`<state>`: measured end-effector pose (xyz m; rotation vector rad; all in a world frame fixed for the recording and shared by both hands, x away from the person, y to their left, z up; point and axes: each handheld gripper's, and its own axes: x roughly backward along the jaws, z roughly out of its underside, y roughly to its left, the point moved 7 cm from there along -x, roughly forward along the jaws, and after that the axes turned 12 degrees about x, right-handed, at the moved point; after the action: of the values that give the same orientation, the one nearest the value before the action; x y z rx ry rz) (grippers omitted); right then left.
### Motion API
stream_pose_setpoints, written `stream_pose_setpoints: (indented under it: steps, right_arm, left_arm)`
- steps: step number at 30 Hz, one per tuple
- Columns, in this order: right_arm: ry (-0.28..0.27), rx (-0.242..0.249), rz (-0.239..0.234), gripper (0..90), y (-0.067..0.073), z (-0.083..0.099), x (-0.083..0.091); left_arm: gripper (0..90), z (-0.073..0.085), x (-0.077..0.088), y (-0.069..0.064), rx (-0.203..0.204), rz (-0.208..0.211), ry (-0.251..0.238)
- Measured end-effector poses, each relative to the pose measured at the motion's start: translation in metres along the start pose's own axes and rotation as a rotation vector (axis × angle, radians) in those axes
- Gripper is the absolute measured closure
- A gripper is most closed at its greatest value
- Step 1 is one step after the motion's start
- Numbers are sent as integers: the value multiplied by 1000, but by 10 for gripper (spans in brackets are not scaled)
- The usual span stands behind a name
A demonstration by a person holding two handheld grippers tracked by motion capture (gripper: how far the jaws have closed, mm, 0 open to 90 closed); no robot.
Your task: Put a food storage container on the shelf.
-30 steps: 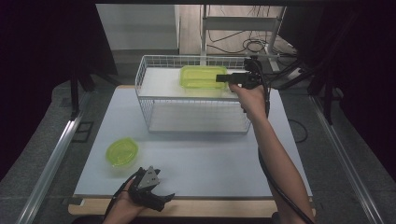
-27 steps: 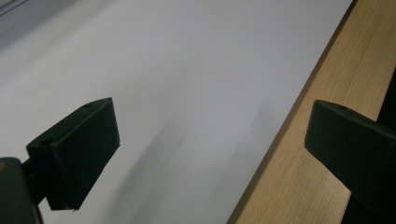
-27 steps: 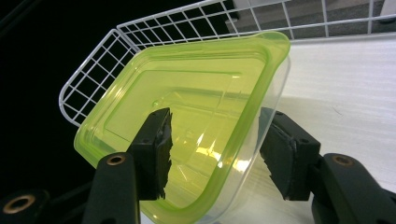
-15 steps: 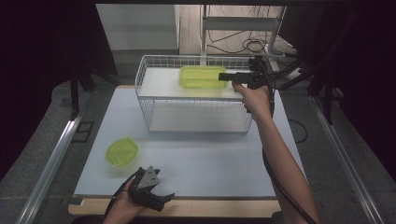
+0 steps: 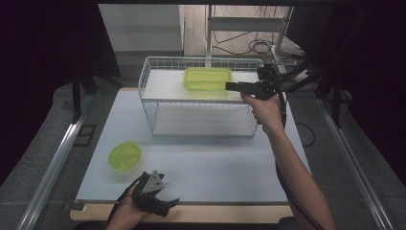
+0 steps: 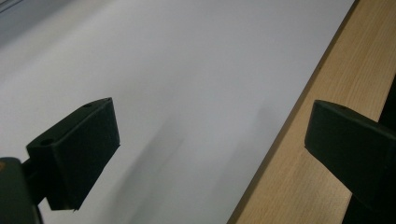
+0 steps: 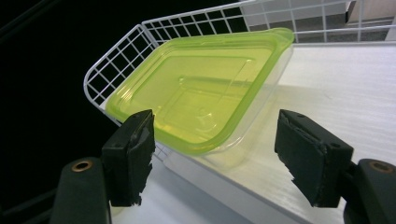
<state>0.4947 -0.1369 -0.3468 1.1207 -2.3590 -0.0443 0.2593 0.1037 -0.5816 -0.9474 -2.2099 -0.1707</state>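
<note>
Dark room, white mat (image 5: 215, 158) on wood table (image 5: 230, 213), cables at back. Far left on mat: small round green lid (image 5: 125, 156), well apart from everything. Near front edge: left gripper (image 5: 165, 203) idle in hand, jaws wide apart w/ nothing between, pointing along mat edge. Centre: white wire basket (image 5: 201, 124) w/ raised white shelf inside. On shelf, back part: green rectangular container (image 5: 208, 78), lid on, lying flat near back wall of basket. Right: right gripper (image 5: 230, 86) at container's right end, jaws apart, nothing held, straddling near corner (image 7: 196, 144). Probably grasp or release step; can't tell which w/o task. If grasping: centre jaws on rim corner, close gently since thin plastic likely flexes, lift clear of wire rim.
</note>
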Motion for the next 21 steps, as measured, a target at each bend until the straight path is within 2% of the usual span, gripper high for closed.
stream_pose_setpoints:
  steps: [5, 9, 12, 14, 16, 19, 21]
  right_arm:
    - [6, 25, 0, 289, 6, 4, 1]
    - [12, 67, -1, 286, 13, 14, 5]
    - [19, 98, -1, 278, 19, 25, 9]
    - [25, 123, 5, 273, 22, 33, 12]
    - [23, 141, 9, 266, 24, 41, 15]
    - [22, 164, 13, 245, 27, 51, 19]
    - [17, 187, 13, 232, 29, 58, 20]
  left_arm:
    - [31, 0, 0, 1, 0, -2, 3]
    - [30, -1, 2, 1, 5, 1, -3]
    - [28, -3, 4, 4, 45, 11, -22]
    - [22, -7, 8, 5, 80, 29, -55]
    - [27, -9, 10, 6, 100, 27, -76]
    - [33, -9, 11, 8, 121, 29, -86]
    - [37, -8, 10, 9, 115, 23, -85]
